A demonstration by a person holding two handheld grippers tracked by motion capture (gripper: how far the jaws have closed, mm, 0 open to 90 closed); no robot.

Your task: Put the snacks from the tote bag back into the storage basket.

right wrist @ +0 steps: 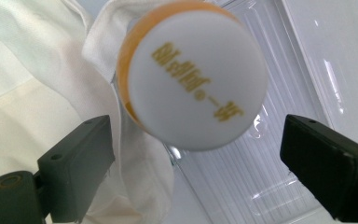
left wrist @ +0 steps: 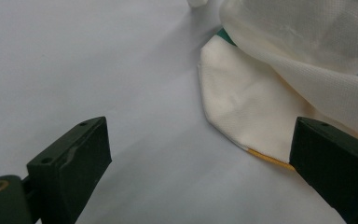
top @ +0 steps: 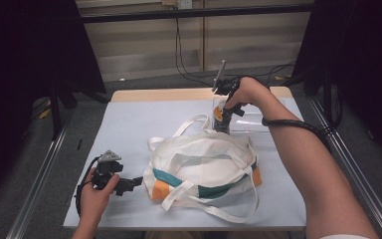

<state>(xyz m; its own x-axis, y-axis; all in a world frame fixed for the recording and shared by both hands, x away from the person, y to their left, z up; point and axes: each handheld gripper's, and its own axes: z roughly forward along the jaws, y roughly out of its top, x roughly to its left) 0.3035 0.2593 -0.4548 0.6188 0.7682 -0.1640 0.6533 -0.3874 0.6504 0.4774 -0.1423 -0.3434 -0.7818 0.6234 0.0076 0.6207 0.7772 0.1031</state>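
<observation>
Orange white-lidded bottle (right wrist: 192, 77) — between, untouched by, the wide-open right hand-held gripper (right wrist: 196, 154) — standing in a clear tray (right wrist: 279, 140).

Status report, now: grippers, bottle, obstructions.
Left gripper open beside bag. Right gripper open above bottle, not gripping. Bottle upright by clear tray. Bag strap crowds bottle.

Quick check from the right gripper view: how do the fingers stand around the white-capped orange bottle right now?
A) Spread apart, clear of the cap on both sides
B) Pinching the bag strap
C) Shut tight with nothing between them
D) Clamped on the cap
A: the right gripper has its fingers set wide, with open gaps to the white-capped bottle between them.
</observation>
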